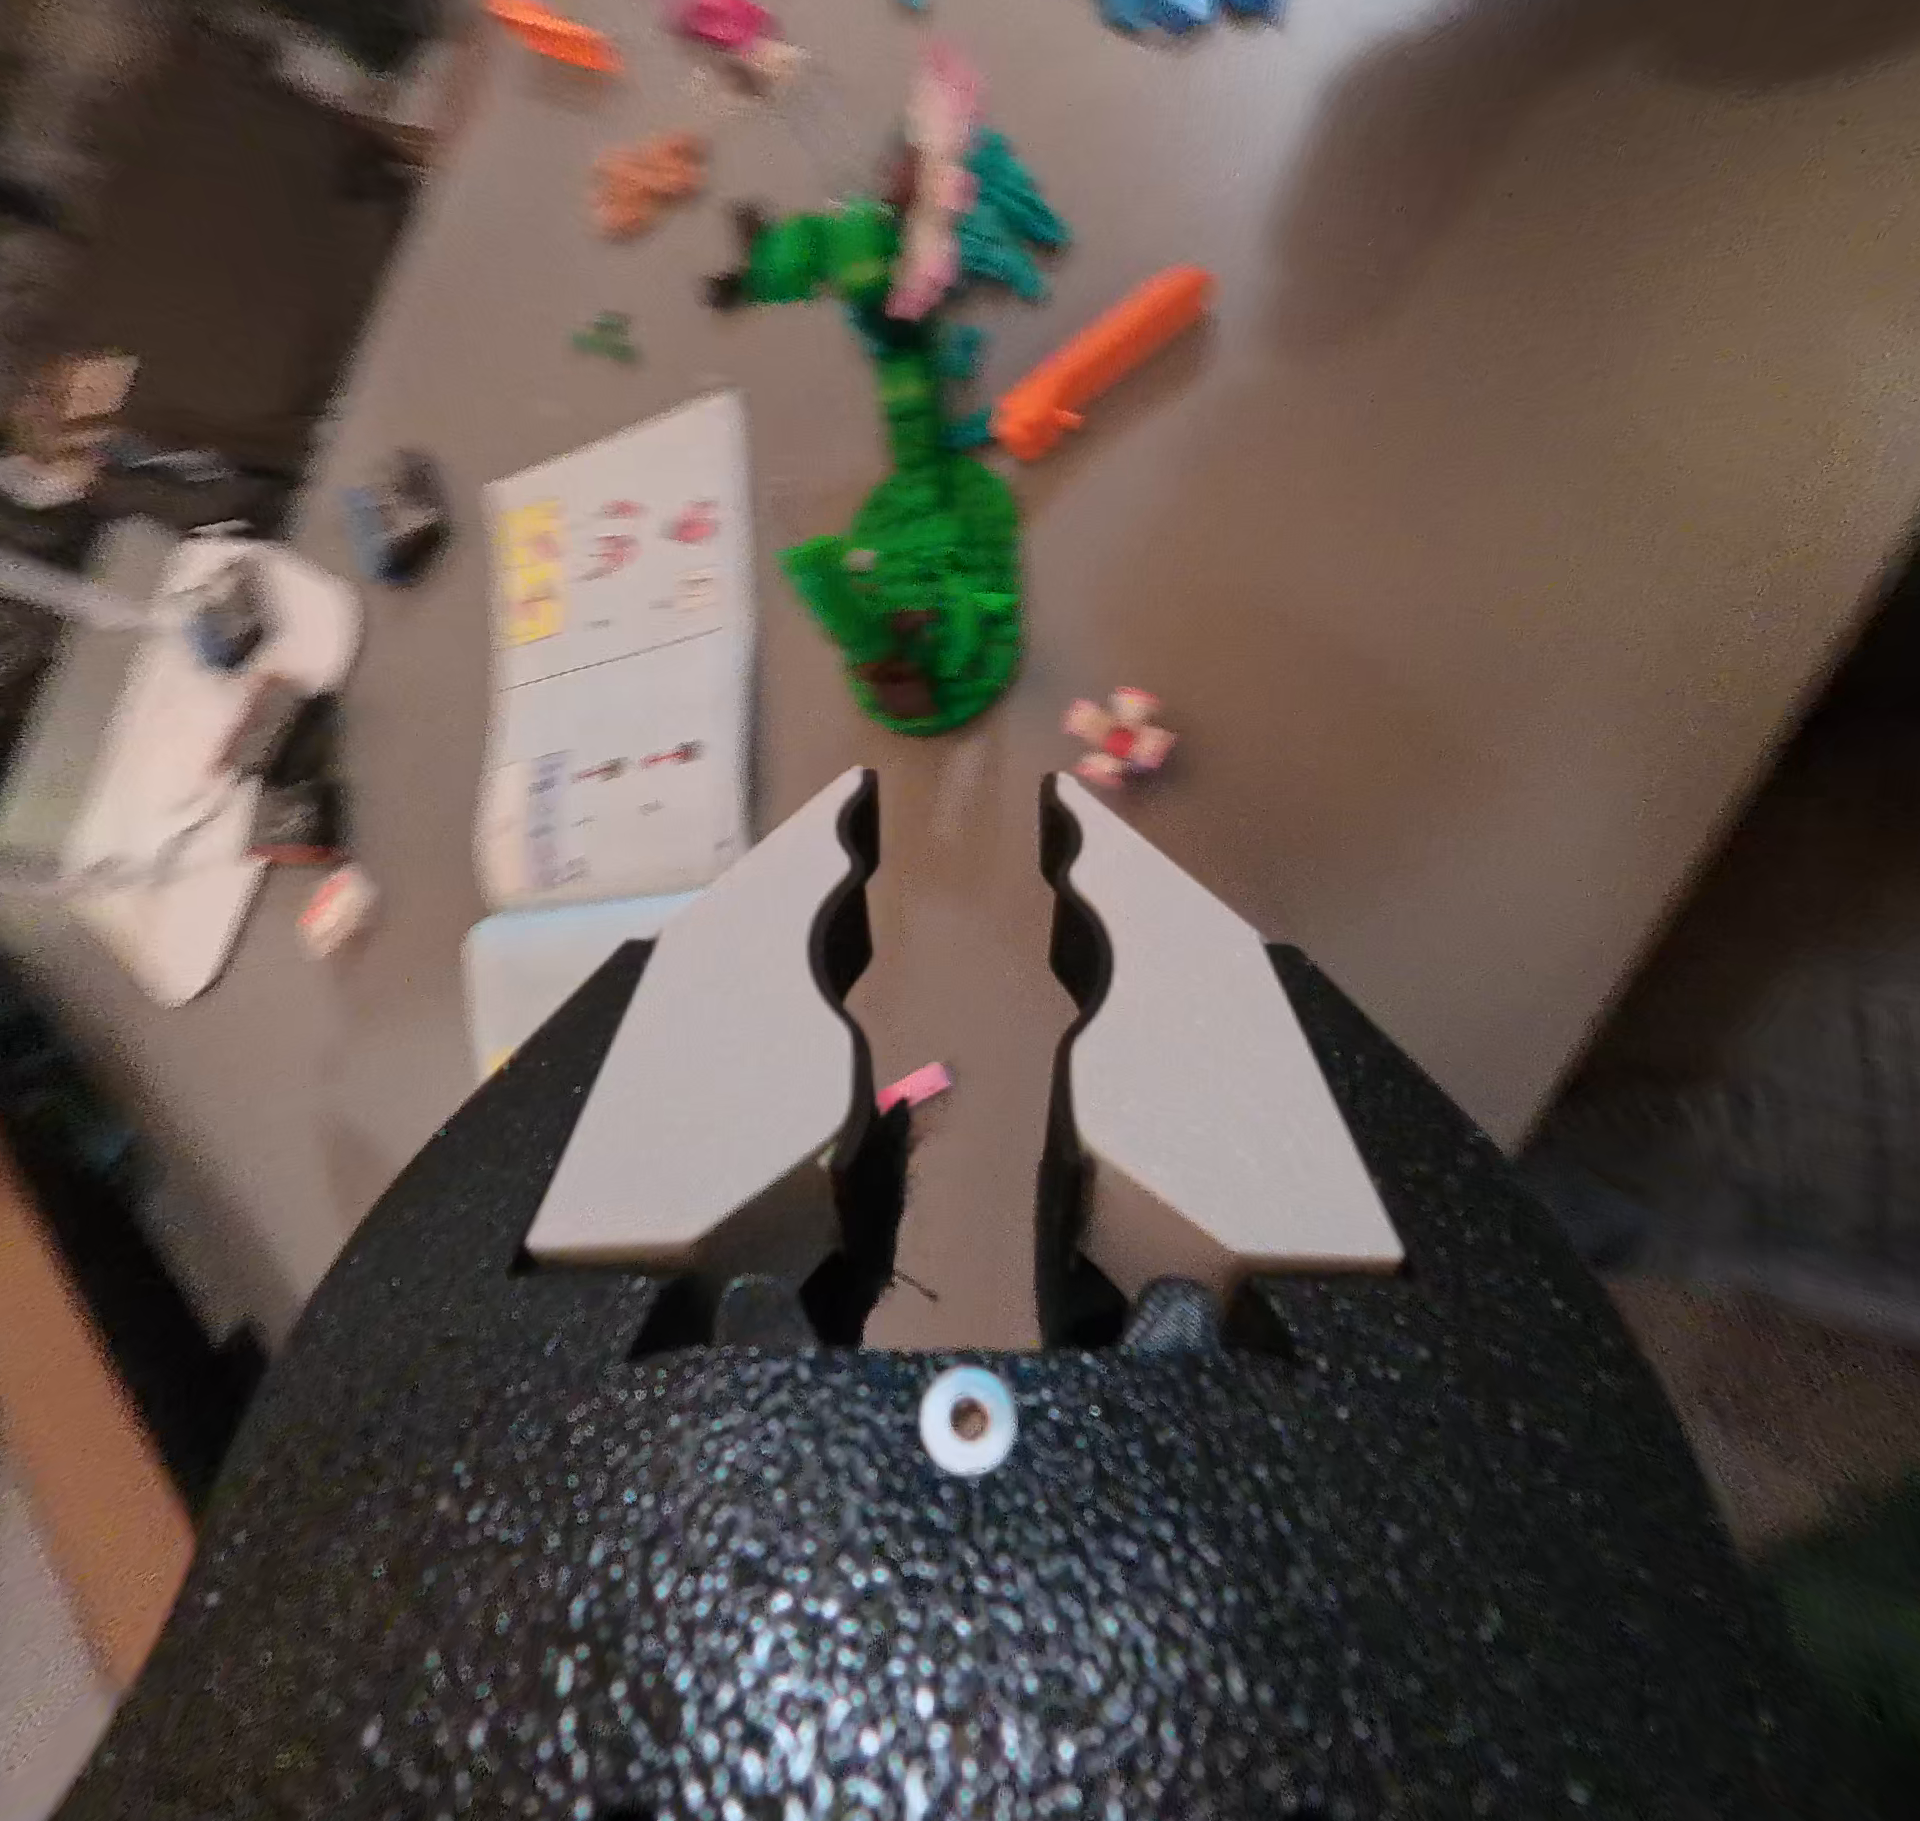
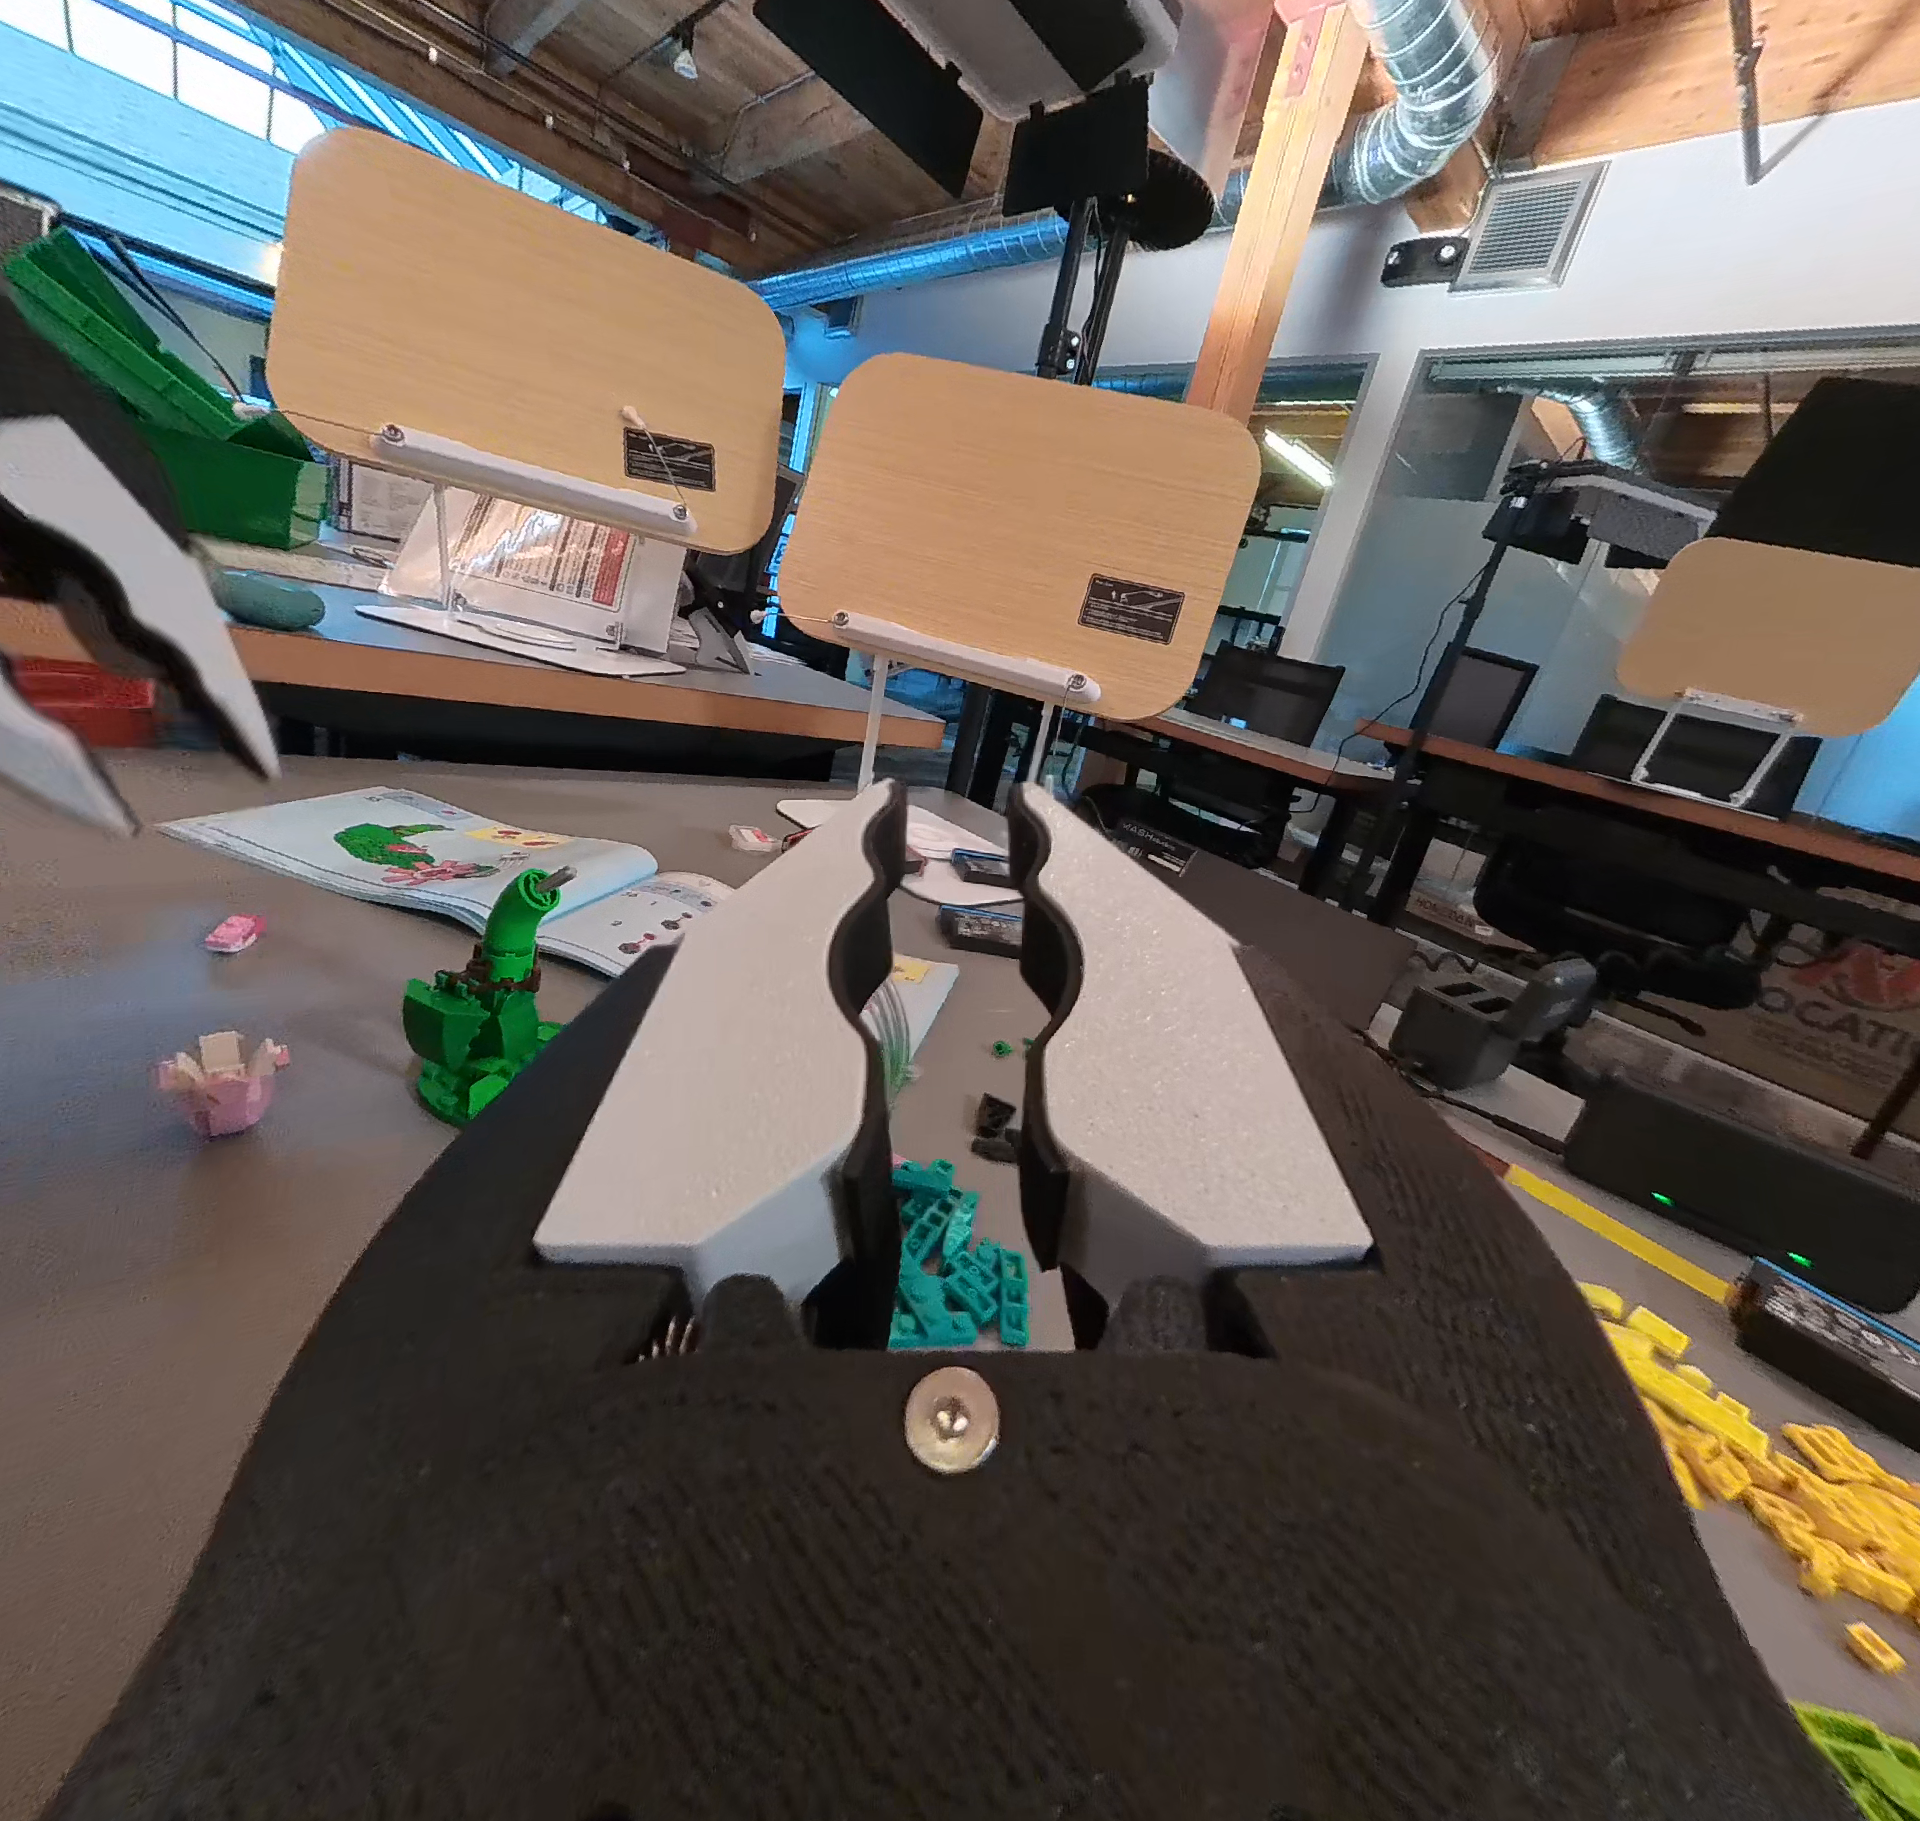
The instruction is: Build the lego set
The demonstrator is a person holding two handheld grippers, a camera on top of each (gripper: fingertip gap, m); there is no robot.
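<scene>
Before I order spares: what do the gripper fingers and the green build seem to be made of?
Right gripper fingers: matte grey, finely grained, likely printed plastic, with black wavy inner pads, perhaps rubber. Green build: glossy moulded plastic bricks with studs.

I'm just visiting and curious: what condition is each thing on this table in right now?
left gripper: open, empty.
right gripper: open, empty.
green stem model: partly built, standing upright.
pink flower: assembled, lying loose, not attached to the stem.
instruction booklet: lying open.
teal bricks: loose pile.
yellow bricks: loose, scattered.
</scene>
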